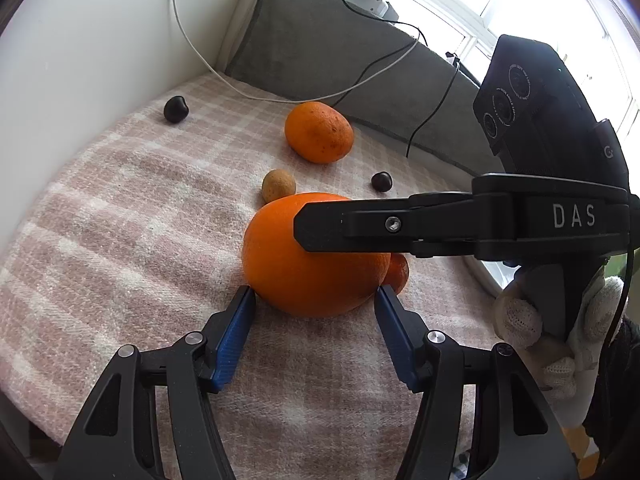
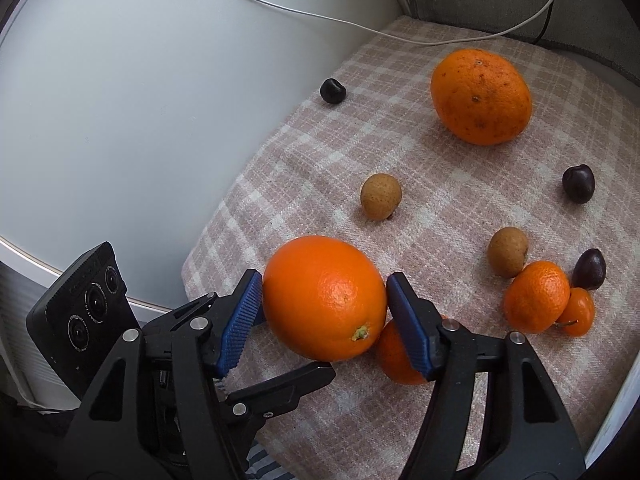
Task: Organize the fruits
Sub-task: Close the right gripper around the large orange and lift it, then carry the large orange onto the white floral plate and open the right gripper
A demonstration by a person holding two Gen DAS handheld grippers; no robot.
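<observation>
I have the big smooth orange (image 2: pixel 325 298) resting on the pink checked blanket (image 2: pixel 440 200), with both tools around it. My right gripper (image 2: pixel 324 300) straddles it, blue pads (image 2: pixel 240 320) at its two sides; I cannot tell whether they press. My left gripper (image 1: pixel 316 304) has its pads (image 1: pixel 234 336) just short of the same orange (image 1: pixel 304 256), jaws apart, with the right tool's black finger (image 1: pixel 360 228) crossing in front of the fruit. I see no bowl or tray; everything lies loose on the blanket.

A small mandarin (image 2: pixel 394 354) sits tucked against the orange, partly behind my right pad. Farther off is a speckled orange (image 2: pixel 481 96). To the right a mandarin (image 2: pixel 536 297) touches a smaller one (image 2: pixel 580 312).

Count: two oranges, three small mandarins, two tan longans (image 2: pixel 380 196) (image 2: pixel 507 252), three dark cherries (image 2: pixel 333 90) (image 2: pixel 578 183) (image 2: pixel 589 269). A white cable (image 2: pixel 320 16) runs behind.
</observation>
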